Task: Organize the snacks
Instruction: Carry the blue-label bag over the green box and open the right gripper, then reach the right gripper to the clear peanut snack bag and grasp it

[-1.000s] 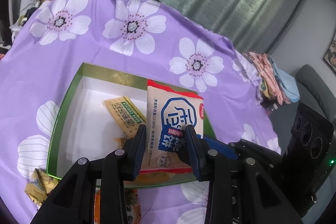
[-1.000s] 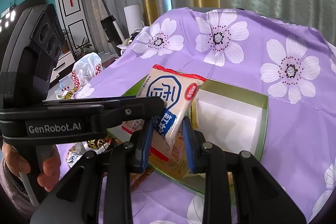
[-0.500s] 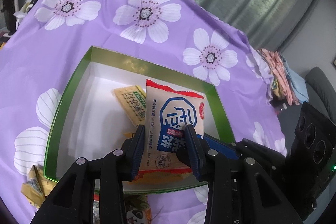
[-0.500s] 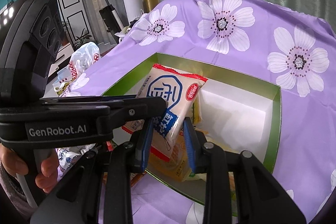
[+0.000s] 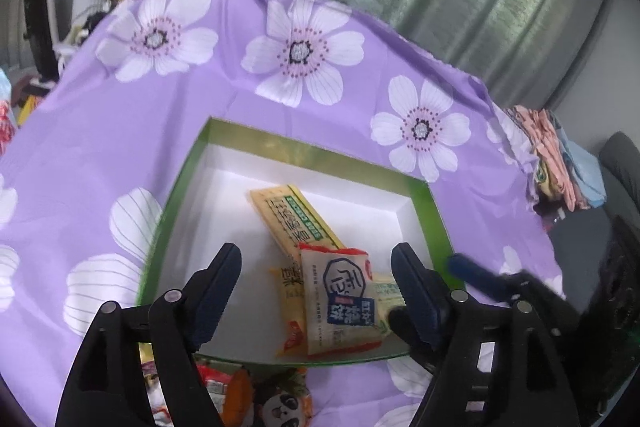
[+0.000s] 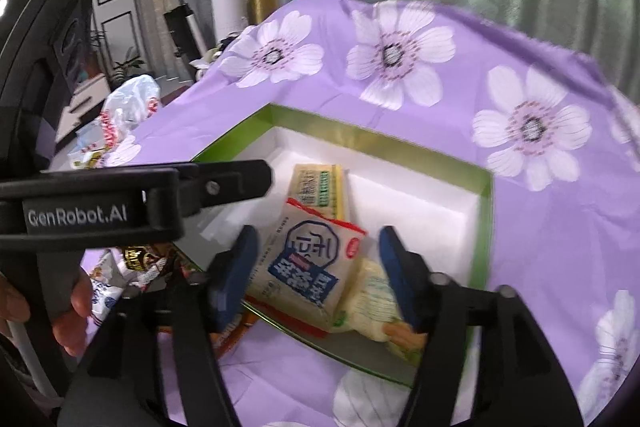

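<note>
Just popped open, both sets of jaws, and dropped the crinkly cream snack packet (image 5: 340, 303) with the blue-and-red print into the green-rimmed box (image 5: 176, 195). Lying flat now on the white floor near the front wall, overlapping a yellow cracker packet (image 5: 294, 217). Left gripper (image 5: 316, 287) and right gripper (image 6: 316, 267) spread wide, packet between the dark blue pads (image 5: 218, 277) but not touching. Glossy purple flowered tablecloth (image 5: 80, 147) underneath.
</note>
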`<act>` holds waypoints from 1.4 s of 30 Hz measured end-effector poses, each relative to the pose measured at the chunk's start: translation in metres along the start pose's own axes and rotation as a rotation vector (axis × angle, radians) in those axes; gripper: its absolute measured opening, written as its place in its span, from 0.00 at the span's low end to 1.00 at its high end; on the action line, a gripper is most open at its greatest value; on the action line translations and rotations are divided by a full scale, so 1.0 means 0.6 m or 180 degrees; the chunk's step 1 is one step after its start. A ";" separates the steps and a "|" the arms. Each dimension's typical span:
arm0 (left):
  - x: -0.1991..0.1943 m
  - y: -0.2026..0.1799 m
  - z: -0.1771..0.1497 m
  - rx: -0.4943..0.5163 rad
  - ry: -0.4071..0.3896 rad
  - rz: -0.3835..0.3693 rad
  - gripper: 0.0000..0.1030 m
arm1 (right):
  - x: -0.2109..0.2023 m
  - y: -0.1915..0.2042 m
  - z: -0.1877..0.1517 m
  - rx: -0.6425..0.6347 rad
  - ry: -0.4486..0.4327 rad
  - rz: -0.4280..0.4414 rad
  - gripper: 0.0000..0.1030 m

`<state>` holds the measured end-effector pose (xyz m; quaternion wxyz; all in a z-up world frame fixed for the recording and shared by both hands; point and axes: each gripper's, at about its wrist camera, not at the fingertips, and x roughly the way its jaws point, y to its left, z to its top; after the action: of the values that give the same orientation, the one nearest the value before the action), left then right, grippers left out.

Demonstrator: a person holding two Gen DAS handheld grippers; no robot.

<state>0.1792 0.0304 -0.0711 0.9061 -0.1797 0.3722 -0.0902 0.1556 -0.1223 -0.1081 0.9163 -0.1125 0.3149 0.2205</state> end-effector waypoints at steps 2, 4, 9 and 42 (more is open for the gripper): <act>-0.012 -0.006 -0.001 0.0074 -0.0042 0.0023 0.79 | -0.019 0.004 0.000 -0.0036 -0.0068 -0.0113 0.81; -0.023 -0.011 -0.004 0.0160 -0.0059 0.0003 0.87 | -0.035 0.010 -0.001 -0.0079 -0.0113 -0.0232 0.86; -0.059 -0.009 -0.021 0.0259 -0.0163 -0.0040 0.96 | -0.074 0.023 -0.002 -0.0120 -0.0213 -0.0481 0.99; -0.190 0.107 -0.139 -0.0201 -0.0172 0.0076 0.98 | -0.151 0.075 -0.111 0.0240 -0.0025 0.0118 1.00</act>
<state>0.0416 0.1021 -0.0779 0.9107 -0.2062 0.3524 -0.0627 0.0351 -0.1358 -0.1059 0.9168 -0.0712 0.3215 0.2258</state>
